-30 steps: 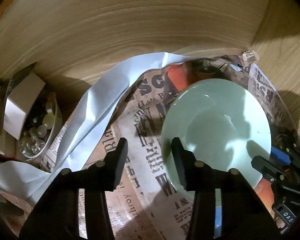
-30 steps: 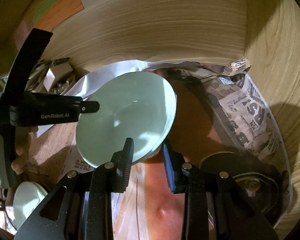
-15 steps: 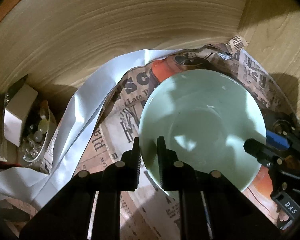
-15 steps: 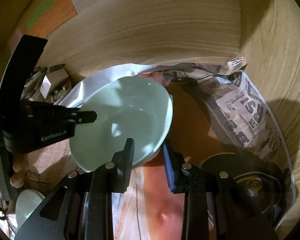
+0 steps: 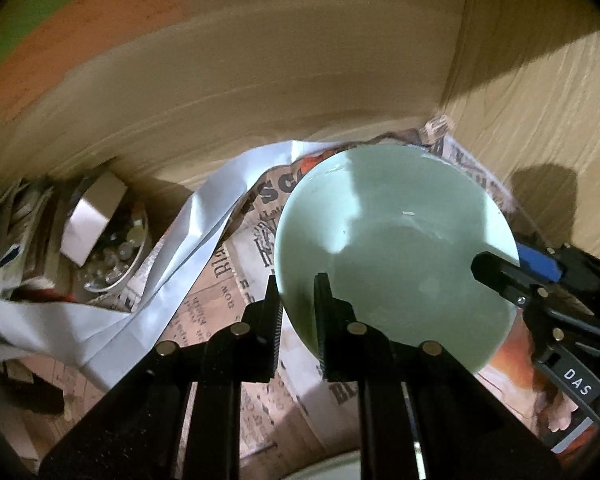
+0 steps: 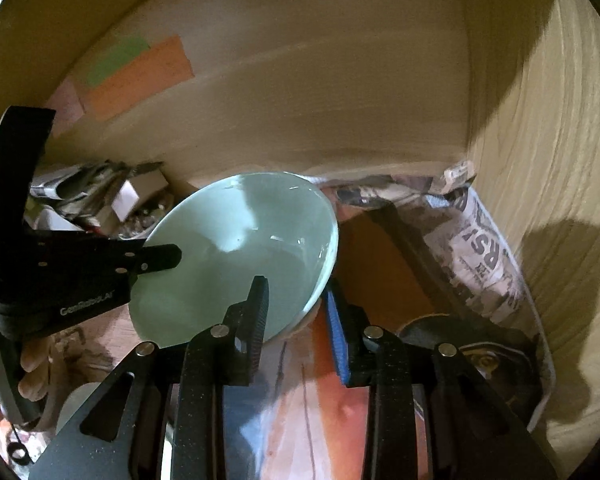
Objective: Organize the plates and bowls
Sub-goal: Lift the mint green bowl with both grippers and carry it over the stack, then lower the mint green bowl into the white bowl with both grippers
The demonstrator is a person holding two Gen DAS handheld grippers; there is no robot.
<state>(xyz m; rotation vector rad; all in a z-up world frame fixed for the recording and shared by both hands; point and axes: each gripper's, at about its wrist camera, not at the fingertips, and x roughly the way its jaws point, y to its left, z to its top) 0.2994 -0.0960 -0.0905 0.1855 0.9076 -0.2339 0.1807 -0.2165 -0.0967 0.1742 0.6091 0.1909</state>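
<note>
A pale green bowl (image 5: 396, 252) is held tilted above newspaper (image 5: 236, 264) lining a wooden cabinet (image 6: 340, 100); the left gripper (image 5: 298, 308) has its jaws pinching the bowl's left rim; the right gripper (image 6: 296, 312) has its jaws astride the opposite rim, loosely.

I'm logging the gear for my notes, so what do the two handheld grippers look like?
Both are matte black with flat, tapered fingers and silver pivot bolts. The left gripper has ribbed black pads and white "GenRobot.AI" lettering. The right gripper has one blue ribbed pad and a white "DAS" marking. No cables or sleeves show.
</note>
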